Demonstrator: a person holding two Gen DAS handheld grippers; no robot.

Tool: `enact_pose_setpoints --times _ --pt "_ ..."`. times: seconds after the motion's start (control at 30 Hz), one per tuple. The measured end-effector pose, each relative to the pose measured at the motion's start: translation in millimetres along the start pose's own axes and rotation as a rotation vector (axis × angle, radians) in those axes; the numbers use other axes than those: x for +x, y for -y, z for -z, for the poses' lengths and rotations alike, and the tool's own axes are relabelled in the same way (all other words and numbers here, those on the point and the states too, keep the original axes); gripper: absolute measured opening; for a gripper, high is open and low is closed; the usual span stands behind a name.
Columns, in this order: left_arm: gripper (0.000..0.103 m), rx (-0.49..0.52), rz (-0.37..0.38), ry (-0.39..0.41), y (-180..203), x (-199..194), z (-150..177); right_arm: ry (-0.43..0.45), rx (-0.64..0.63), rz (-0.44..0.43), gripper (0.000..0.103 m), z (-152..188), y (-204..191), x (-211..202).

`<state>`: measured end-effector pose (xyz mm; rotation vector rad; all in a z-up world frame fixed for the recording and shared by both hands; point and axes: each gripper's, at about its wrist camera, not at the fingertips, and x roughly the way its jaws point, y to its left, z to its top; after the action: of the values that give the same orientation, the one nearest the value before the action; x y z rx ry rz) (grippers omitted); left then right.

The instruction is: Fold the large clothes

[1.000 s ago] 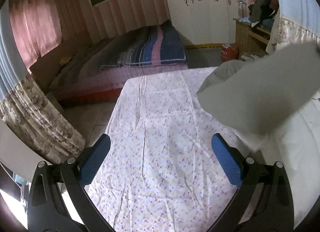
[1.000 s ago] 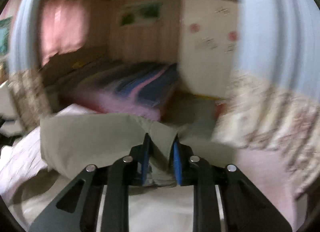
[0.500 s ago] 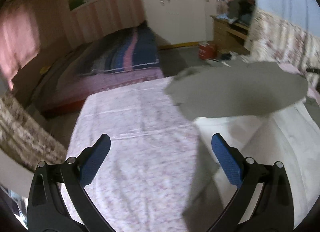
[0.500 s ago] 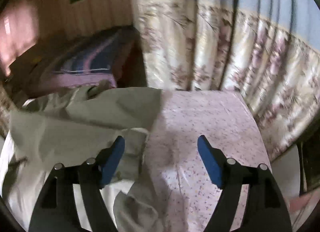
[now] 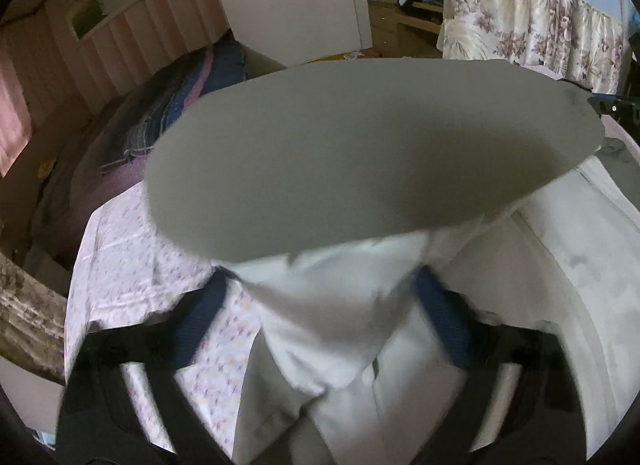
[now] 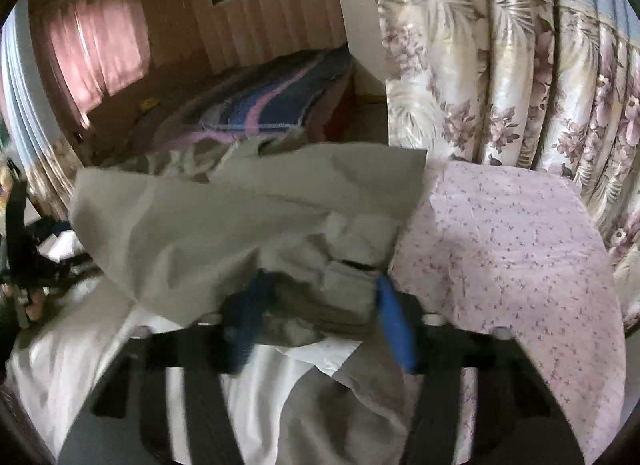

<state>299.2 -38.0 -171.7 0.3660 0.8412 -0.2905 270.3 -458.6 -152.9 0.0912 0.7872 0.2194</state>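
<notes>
Fabric of a large pale grey-white garment (image 5: 540, 265) lay spread on the table w/ a pink floral-print cloth (image 6: 512, 233), one flap lifted. We saw the left gripper (image 5: 320, 297) closing, jaws apart, a folded corner between its blue pads (image 5: 440, 317), not pressed. The right gripper (image 6: 320, 305) was closing too, bunched fabric between the pads (image 6: 394, 325); grip not confirmed. A flowered curtain (image 6: 500, 65) hung behind.
</notes>
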Motion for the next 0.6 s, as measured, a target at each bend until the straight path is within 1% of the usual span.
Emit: enact_pose_setpoints --times 0.03,0.07,0.1,0.13,0.17,0.23,0.27,0.37,0.4,0.43,0.5,0.57,0.6 --pt "0.067 0.009 0.002 -0.002 0.4 5.2 -2.7 -0.008 -0.006 -0.015 0.033 0.7 -3.6 0.6" --pt "0.048 0.006 0.010 0.001 -1.6 6.9 -4.0 -0.010 0.006 -0.032 0.026 -0.6 -3.9 -0.6" --pt "0.043 -0.003 0.026 0.001 -5.0 7.6 -5.7 -0.010 0.021 -0.046 0.026 -1.4 -3.8 -2.9" --pt "0.037 -0.025 0.059 -0.004 -12.3 6.7 -6.9 0.006 0.041 -0.062 0.026 -2.7 -4.9 -10.5" --pt "0.027 -0.035 0.074 -0.003 -18.2 4.2 -6.4 0.015 0.066 -0.084 0.026 -4.4 -4.6 -17.6" --pt "0.017 -0.024 0.059 -0.015 -27.8 -0.6 -2.7 0.009 0.133 -0.158 0.026 -7.0 -1.7 -28.9" --pt "0.015 -0.023 0.063 -0.025 -34.5 -4.6 0.3 0.011 0.187 -0.189 0.025 -8.1 -0.5 -38.0" --pt "0.014 0.000 0.091 -0.041 -49.8 -16.6 13.2 -0.022 0.268 -0.200 0.025 -10.0 -1.9 -51.3" --pt "0.014 0.023 0.095 -0.046 -50.4 -18.6 17.1 -0.040 0.271 -0.169 0.024 -9.9 -3.5 -49.7" --pt "0.015 0.062 0.091 -0.051 -47.4 -18.4 22.8 -0.069 0.262 -0.117 0.025 -9.5 -5.3 -42.7" --pt "0.018 0.089 0.076 -0.049 -42.5 -14.2 26.9 -0.119 0.259 -0.062 0.027 -7.7 -2.5 -20.8" --pt "0.030 0.078 0.055 -0.054 -40.2 -5.6 25.0 -0.146 0.249 -0.006 0.036 -7.3 1.5 -0.2" --pt "0.034 0.072 0.051 -0.058 -40.5 -3.6 24.3 -0.149 0.239 0.021 0.050 -8.4 3.5 6.9"
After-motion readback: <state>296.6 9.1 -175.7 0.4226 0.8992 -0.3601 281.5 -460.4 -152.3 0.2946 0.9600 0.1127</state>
